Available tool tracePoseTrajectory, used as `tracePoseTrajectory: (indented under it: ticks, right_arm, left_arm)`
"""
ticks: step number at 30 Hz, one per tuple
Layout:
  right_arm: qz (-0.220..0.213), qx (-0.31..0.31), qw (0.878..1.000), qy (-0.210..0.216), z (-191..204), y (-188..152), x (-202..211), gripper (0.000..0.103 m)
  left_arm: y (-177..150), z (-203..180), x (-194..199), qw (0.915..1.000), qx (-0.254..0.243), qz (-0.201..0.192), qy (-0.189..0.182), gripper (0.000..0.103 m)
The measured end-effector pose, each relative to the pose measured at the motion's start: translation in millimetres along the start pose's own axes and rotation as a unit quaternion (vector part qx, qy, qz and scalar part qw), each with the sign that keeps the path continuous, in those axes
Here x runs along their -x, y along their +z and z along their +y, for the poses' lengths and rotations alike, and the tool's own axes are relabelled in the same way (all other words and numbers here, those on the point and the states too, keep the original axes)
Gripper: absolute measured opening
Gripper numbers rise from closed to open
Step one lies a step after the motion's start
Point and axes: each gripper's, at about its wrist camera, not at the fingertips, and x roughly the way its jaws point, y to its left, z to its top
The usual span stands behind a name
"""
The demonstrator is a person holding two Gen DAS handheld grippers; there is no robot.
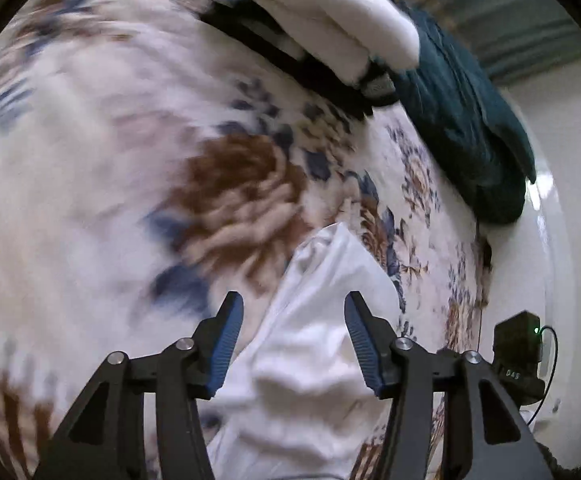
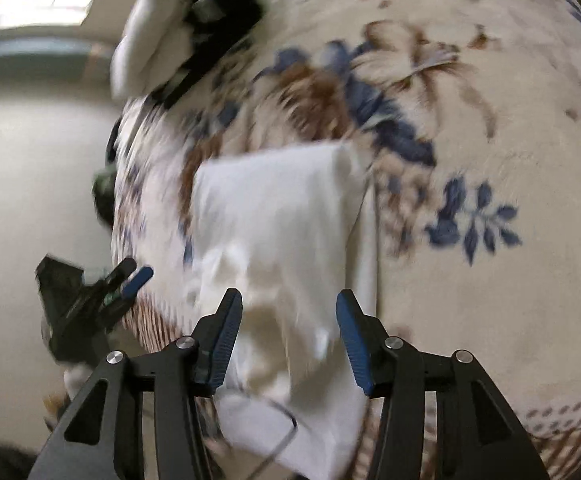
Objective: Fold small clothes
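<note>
Apparently both tools (image 1: 293,312) (image 2: 289,308) gape over white garment (image 2: 278,216).

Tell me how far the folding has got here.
Done: a folded stack sits at the far edge of the floral bedspread. In hand: nothing; the left gripper and right gripper are open above a rumpled white garment. Left: folding that garment.

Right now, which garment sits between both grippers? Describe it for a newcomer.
Start from the floral bedspread with brown and blue blooms. Near its edge lies a plain white cloth garment, partly folded. Unlike the white-and-black stack and dark teal bundle further off, it lies alone.
</note>
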Motion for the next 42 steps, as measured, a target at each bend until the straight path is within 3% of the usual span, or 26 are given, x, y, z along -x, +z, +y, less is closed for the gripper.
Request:
tracePoseTrajectory:
  ticks: [2,3,7,8,9,12,17,22,25,27,28,29,30,32,35,36,37,42]
  right_arm:
    - [-0.009,-0.021,1.0,-0.005,-3,12,-11,0.052]
    - [-0.009,-0.029,0.999,-0.03,-4,19,-21,0.052]
    - [0.03,-0.083,0.994,-0.068,-16,30,-53,0.05]
    - [0.027,-0.088,0.994,-0.061,-17,29,-56,0.039]
    - [0.023,-0.086,0.994,-0.058,-15,29,-57,0.016]
    - [-0.013,-0.066,0.995,-0.077,-4,29,-53,0.004]
    - [-0.071,-0.07,0.993,-0.067,3,45,-26,0.003]
    - [-0.093,-0.076,0.991,-0.061,3,81,-19,0.003]
    - [-0.07,-0.078,0.993,-0.046,1,93,-24,0.004]
    - [-0.046,-0.081,0.995,-0.041,-1,88,-23,0.006]
    - [-0.039,-0.08,0.995,-0.041,-3,83,-21,0.008]
    - [-0.029,-0.079,0.996,-0.041,-5,77,-21,0.021]
    - [-0.013,-0.08,0.996,-0.04,-7,69,-26,0.041]
    - [0.006,-0.082,0.996,-0.029,-12,55,-31,0.045]
    - [0.009,-0.074,0.997,-0.033,-17,41,-43,0.04]
    - [-0.003,-0.074,0.997,-0.034,-17,39,-44,0.02]
    - [-0.011,-0.073,0.997,-0.037,-16,39,-45,0.011]
    - [-0.072,-0.054,0.994,-0.06,7,54,-35,0.008]
  left_arm:
    - [18,-14,-32,0.9992,-0.027,0.03,-0.008,0.05]
    - [24,-19,-49,0.9977,-0.044,0.051,0.003,0.05]
    - [27,-38,-95,0.9864,-0.103,0.123,0.038,0.048]
    - [25,-43,-99,0.9844,-0.116,0.126,0.039,0.032]
    - [23,-47,-99,0.9837,-0.126,0.123,0.035,0.017]
    - [19,-63,-92,0.9797,-0.168,0.105,0.031,0.008]
    - [46,-60,-93,0.9876,-0.124,0.096,-0.008,0.008]
    - [72,-50,-119,0.9917,-0.075,0.104,-0.017,0.008]
    - [77,-37,-132,0.9911,-0.034,0.126,-0.026,0.009]
    - [73,-29,-125,0.9899,-0.012,0.131,-0.052,0.012]
    - [70,-26,-118,0.9893,-0.01,0.132,-0.062,0.017]
    - [66,-25,-112,0.9888,-0.01,0.133,-0.066,0.026]
    - [62,-24,-107,0.9887,-0.01,0.134,-0.067,0.03]
    - [50,-24,-97,0.988,-0.015,0.139,-0.066,0.034]
    - [38,-36,-93,0.9902,-0.05,0.126,-0.035,0.027]
    - [38,-39,-93,0.9904,-0.061,0.119,-0.032,0.02]
    - [40,-44,-96,0.9903,-0.075,0.114,-0.026,0.004]
    - [69,-58,-102,0.9923,-0.098,0.075,-0.014,0.004]
